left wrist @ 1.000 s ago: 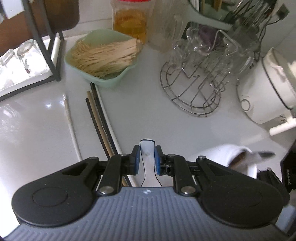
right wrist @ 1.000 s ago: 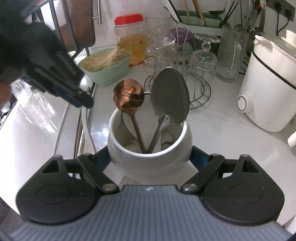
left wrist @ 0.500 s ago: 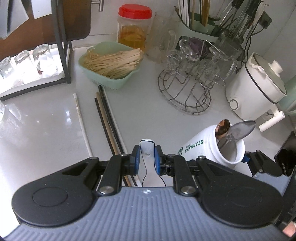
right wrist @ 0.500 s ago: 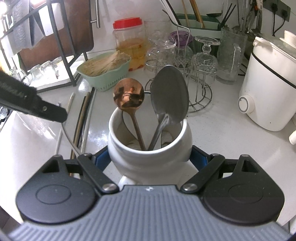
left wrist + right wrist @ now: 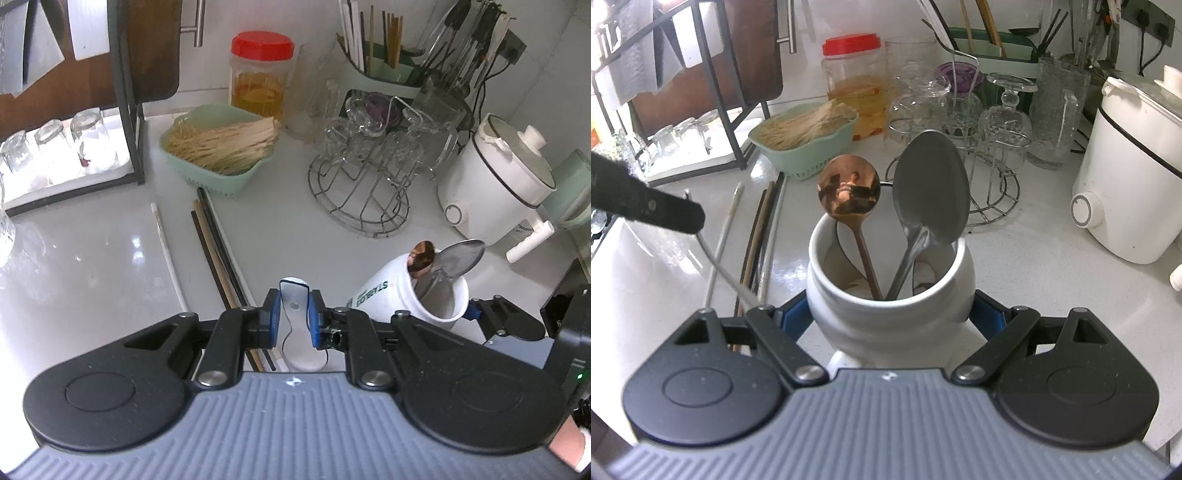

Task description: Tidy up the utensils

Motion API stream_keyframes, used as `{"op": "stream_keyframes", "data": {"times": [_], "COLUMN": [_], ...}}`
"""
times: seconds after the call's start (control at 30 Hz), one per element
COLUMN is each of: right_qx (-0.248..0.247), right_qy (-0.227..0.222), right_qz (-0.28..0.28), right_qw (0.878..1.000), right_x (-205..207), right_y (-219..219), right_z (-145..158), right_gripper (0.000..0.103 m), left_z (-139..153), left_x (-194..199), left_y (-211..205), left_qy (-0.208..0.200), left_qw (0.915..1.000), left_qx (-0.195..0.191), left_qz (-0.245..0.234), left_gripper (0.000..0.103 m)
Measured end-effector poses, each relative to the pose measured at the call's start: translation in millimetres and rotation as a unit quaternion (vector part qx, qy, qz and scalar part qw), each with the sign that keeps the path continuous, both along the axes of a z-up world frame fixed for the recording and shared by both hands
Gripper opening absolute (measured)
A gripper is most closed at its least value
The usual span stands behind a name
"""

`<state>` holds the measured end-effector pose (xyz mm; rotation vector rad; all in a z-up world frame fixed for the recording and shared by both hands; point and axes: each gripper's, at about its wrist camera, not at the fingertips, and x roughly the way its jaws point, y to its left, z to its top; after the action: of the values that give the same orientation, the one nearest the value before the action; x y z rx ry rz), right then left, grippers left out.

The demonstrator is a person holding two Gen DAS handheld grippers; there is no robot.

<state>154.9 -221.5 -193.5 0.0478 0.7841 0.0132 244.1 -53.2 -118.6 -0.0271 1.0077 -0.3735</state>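
Left tongs (image 5: 293, 317) pinch a white spoon (image 5: 295, 306); right tongs (image 5: 892, 317) clamp the mug (image 5: 886, 295). Keep the mug steady, lower the spoon beside the two spoons inside.

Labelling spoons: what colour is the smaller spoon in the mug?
Copper-coloured spoon, mirror-shiny; clearest in the right wrist view.

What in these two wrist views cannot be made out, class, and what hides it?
- White spoon: the bowl end, left wrist view, runs under the left gripper body.
- White jar: the base, right wrist view, sits behind the right gripper body.
- Copper spoon and steel spoon: the handle ends, hidden by the jar's wall.
- Chopsticks: the near ends, left wrist view, pass under the jaws.
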Motion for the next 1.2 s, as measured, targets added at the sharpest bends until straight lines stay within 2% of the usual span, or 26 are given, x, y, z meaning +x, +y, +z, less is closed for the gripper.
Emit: {"op": "stream_keyframes", "data": {"times": [0.4, 0.5, 0.6, 0.73, 0.83, 1.0, 1.2], "right_qx": [-0.013, -0.015, -0.016, -0.017, -0.017, -0.016, -0.018], "right_qy": [-0.005, -0.005, -0.005, -0.006, -0.007, -0.008, -0.009], "right_qz": [0.016, 0.019, 0.019, 0.019, 0.021, 0.023, 0.027], "right_qw": [1.0, 1.0, 1.0, 1.0, 1.0, 1.0, 0.999], "right_x": [2, 2, 2, 2, 3, 3, 2], "right_y": [6, 7, 7, 7, 7, 7, 8], "right_z": [-3, -3, -2, -3, -3, -3, -3], "right_gripper": [0.091, 0.091, 0.091, 0.091, 0.091, 0.091, 0.091], "left_z": [6, 15, 28, 50, 54, 43, 14], "left_x": [1, 1, 0, -3, -2, 4, 19], "left_y": [0, -1, -2, -7, -12, -13, -8], "left_qy": [-0.003, -0.007, -0.013, -0.032, -0.03, -0.021, 0.002], "left_qw": [1.0, 0.9999, 0.9997, 0.999, 0.9987, 0.9993, 0.9996], "left_qx": [-0.006, -0.01, -0.015, -0.022, -0.027, -0.016, -0.002], "left_qz": [-0.003, -0.006, -0.013, -0.022, -0.03, -0.026, -0.03], "left_gripper": [0.018, 0.018, 0.009, 0.008, 0.007, 0.007, 0.007]}}
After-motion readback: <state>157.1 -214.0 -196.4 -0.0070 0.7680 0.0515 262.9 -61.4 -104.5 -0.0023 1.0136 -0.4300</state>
